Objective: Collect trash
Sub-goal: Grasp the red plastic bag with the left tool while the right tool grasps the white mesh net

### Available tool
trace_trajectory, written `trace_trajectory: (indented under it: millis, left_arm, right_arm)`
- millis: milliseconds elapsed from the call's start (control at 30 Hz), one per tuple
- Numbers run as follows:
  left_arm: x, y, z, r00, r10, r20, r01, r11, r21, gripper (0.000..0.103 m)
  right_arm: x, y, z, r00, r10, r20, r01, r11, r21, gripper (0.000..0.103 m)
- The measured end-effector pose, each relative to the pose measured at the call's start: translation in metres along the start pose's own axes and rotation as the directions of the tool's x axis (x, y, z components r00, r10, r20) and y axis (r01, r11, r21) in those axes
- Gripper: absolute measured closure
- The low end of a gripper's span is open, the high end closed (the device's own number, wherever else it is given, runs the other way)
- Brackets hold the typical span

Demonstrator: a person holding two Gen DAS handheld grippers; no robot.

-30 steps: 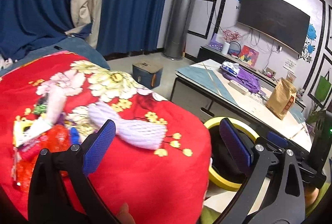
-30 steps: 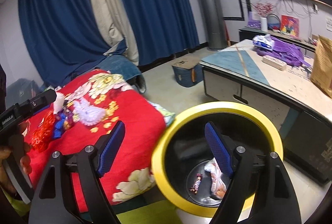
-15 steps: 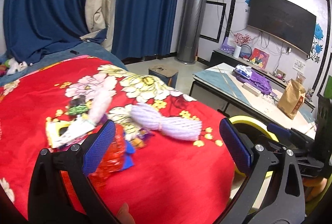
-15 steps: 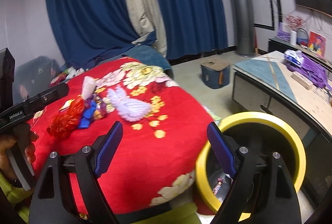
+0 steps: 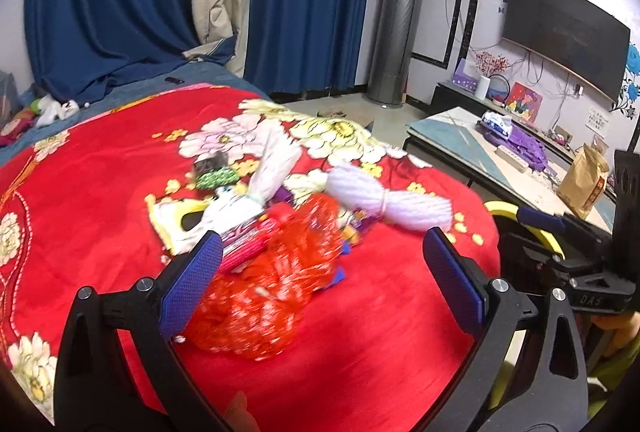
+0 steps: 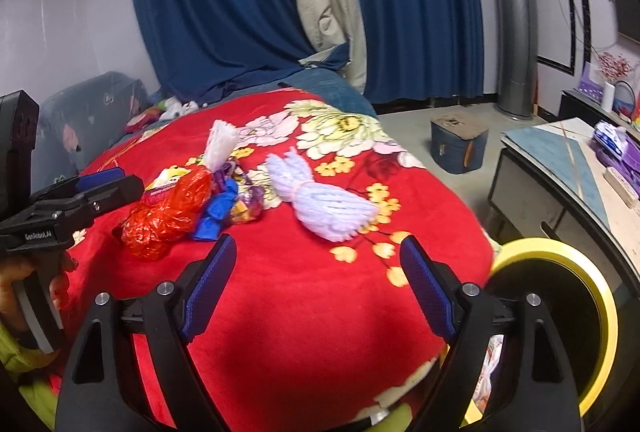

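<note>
Blue curtains back a bed under a red floral blanket. Trash sits mid-blanket in 1 heap: red mesh net bag, white foam fruit net, blue wrapper, assorted small wrappers. Left gripper: fingers apart, hovering just before the red bag, not touching. Right gripper: fingers apart, nothing between them, near the foam net. Yellow-rimmed black bin stands beside the bed, right of the blanket.
</note>
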State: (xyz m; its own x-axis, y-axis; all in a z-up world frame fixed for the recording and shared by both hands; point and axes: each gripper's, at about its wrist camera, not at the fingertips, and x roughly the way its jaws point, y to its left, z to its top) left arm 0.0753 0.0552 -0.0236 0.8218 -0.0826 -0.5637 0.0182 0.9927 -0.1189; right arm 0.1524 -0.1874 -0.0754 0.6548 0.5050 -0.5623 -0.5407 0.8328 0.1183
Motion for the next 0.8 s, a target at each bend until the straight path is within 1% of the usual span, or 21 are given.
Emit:
trace_trajectory:
  millis: [133,267,333,367,500,567,600,700,767,800]
  left_arm:
    - [-0.001,0.009,-0.008,1.000,0.012,-0.027,-0.011,1.000,0.019,0.011]
    - [0.002,0.015,-0.016,0.997,0.018,-0.071,-0.016,0.999,0.035,0.011]
    - [0.004,0.018,-0.021,0.995,0.020,-0.094,-0.016,0.999,0.049,0.016]
    - [0.004,0.020,-0.023,0.995,0.014,-0.103,-0.010,0.999,0.046,0.019]
    - [0.009,0.024,-0.028,0.990,0.003,-0.141,0.003,0.999,0.044,0.029]
    - [0.011,0.024,-0.030,0.987,-0.002,-0.159,0.009,0.999,0.044,0.030]
    - [0.012,0.024,-0.031,0.986,-0.004,-0.164,0.012,0.999,0.046,0.030]
    - [0.017,0.023,-0.034,0.982,-0.003,-0.189,0.014,0.998,0.055,0.031]
    - [0.020,0.022,-0.037,0.978,0.002,-0.208,0.010,0.998,0.059,0.033]
    - [0.022,0.021,-0.038,0.977,0.003,-0.215,0.010,0.998,0.058,0.035]
  right_arm:
    - [0.011,0.007,0.006,1.000,0.011,-0.005,-0.011,1.000,-0.024,0.022]
    - [0.030,0.007,0.012,0.999,0.014,-0.039,-0.015,1.000,-0.028,0.022]
    - [0.042,0.009,0.014,0.998,0.007,-0.058,-0.010,0.999,-0.045,0.022]
    - [0.047,0.009,0.015,0.998,-0.002,-0.065,-0.002,0.998,-0.057,0.022]
    - [0.066,0.014,0.019,0.996,-0.039,-0.078,0.031,0.994,-0.104,0.024]
    - [0.077,0.016,0.023,0.995,-0.052,-0.088,0.040,0.991,-0.131,0.030]
    - [0.083,0.015,0.025,0.994,-0.052,-0.095,0.039,0.990,-0.132,0.032]
    - [0.103,0.009,0.027,0.987,-0.056,-0.149,0.039,0.993,-0.115,0.038]
    - [0.114,0.005,0.024,0.981,-0.046,-0.186,0.029,0.995,-0.092,0.049]
    - [0.119,0.002,0.022,0.977,-0.049,-0.206,0.034,0.997,-0.075,0.051]
